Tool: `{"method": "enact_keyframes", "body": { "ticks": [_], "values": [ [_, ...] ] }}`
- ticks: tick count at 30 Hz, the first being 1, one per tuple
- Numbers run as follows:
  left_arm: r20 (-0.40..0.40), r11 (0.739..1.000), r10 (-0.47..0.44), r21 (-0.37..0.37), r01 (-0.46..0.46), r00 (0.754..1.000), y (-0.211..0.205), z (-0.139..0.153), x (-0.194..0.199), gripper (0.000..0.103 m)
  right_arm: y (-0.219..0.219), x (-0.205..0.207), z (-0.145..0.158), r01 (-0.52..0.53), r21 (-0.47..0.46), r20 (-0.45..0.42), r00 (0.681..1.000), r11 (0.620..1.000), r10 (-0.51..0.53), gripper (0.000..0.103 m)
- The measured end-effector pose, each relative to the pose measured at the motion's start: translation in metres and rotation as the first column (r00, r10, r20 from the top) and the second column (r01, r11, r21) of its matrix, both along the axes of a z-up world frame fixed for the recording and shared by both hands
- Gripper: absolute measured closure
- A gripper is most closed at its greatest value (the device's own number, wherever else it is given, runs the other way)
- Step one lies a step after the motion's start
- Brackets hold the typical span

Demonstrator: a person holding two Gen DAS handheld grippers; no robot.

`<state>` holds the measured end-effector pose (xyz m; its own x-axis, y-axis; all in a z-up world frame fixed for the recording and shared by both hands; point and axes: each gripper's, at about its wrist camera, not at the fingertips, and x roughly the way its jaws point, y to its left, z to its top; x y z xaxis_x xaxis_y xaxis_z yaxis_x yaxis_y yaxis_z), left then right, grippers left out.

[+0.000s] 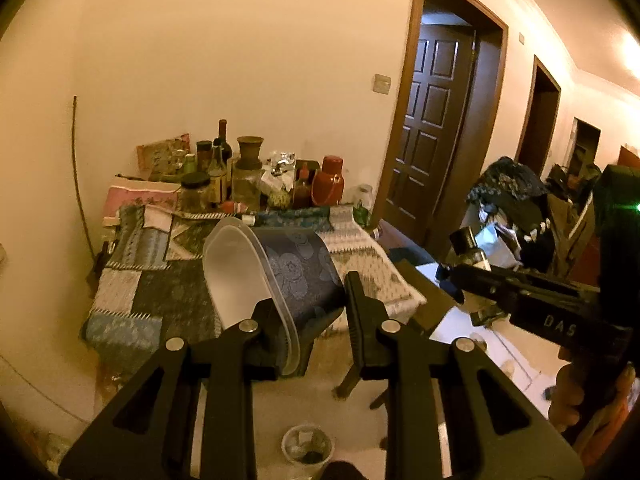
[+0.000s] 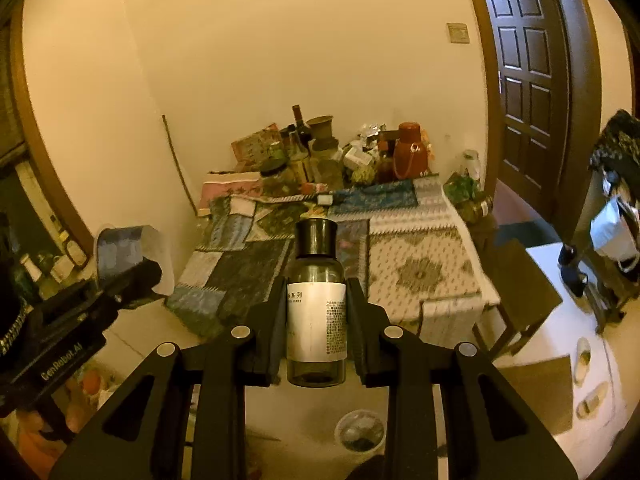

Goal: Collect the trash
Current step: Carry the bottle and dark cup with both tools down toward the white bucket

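My left gripper (image 1: pixel 310 296) is shut on a paper cup (image 1: pixel 296 268) with a dark blue flowered outside and a white inside. The cup is tilted, its mouth facing left. My right gripper (image 2: pixel 316 284) is shut on a dark bottle (image 2: pixel 316 320) with a black cap and a white label, held upright between the pads. In the left wrist view the right gripper (image 1: pixel 456 270) and its bottle (image 1: pixel 472 250) show at the right. In the right wrist view the left gripper (image 2: pixel 138 274) and the cup (image 2: pixel 124 248) show at the left. A small round bin (image 1: pixel 307 446) (image 2: pixel 360 430) with scraps inside stands on the floor below both grippers.
Ahead stands a table under a patchwork cloth (image 2: pixel 408 264), its far end crowded with bottles, jars and a red flask (image 2: pixel 410 150). A brown door (image 2: pixel 524 80) is at the right. Slippers (image 2: pixel 592 396) lie on the floor; piled clothes (image 1: pixel 508 184) sit at the right.
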<state>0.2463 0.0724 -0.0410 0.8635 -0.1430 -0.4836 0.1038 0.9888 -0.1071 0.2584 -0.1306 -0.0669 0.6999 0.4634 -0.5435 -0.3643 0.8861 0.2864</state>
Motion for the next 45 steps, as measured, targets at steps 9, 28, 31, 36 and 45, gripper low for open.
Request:
{"method": "enact_keyframes", "body": {
  "ticks": [9, 28, 31, 36, 45],
  "values": [
    [-0.044, 0.999, -0.037, -0.009, 0.036, 0.998, 0.01, -0.012, -0.057, 0.079, 0.009, -0.05, -0.01, 0.018, 0.0, -0.059, 0.998, 1.0, -0.018, 0.077],
    [-0.316, 0.996, 0.005, -0.079, -0.032, 0.949, -0.008, -0.118, -0.019, 0.079, -0.004, -0.016, -0.104, -0.056, -0.068, -0.277, 0.96, 0.996, 0.035, 0.077],
    [-0.371, 0.993, 0.024, -0.096, -0.064, 0.928, -0.012, -0.154, -0.006, 0.079, 0.0, -0.003, -0.132, -0.085, -0.077, -0.323, 0.945, 0.993, 0.056, 0.077],
    [-0.45, 0.988, 0.05, -0.109, -0.11, 0.891, -0.014, -0.21, 0.011, 0.079, 0.009, 0.017, -0.184, -0.129, -0.076, -0.398, 0.913, 0.989, 0.088, 0.077],
    [-0.571, 0.973, 0.102, -0.112, -0.2, 0.815, 0.006, -0.322, 0.029, 0.079, 0.028, 0.048, -0.272, -0.175, -0.09, -0.474, 0.873, 0.981, 0.112, 0.077]
  ]
}}
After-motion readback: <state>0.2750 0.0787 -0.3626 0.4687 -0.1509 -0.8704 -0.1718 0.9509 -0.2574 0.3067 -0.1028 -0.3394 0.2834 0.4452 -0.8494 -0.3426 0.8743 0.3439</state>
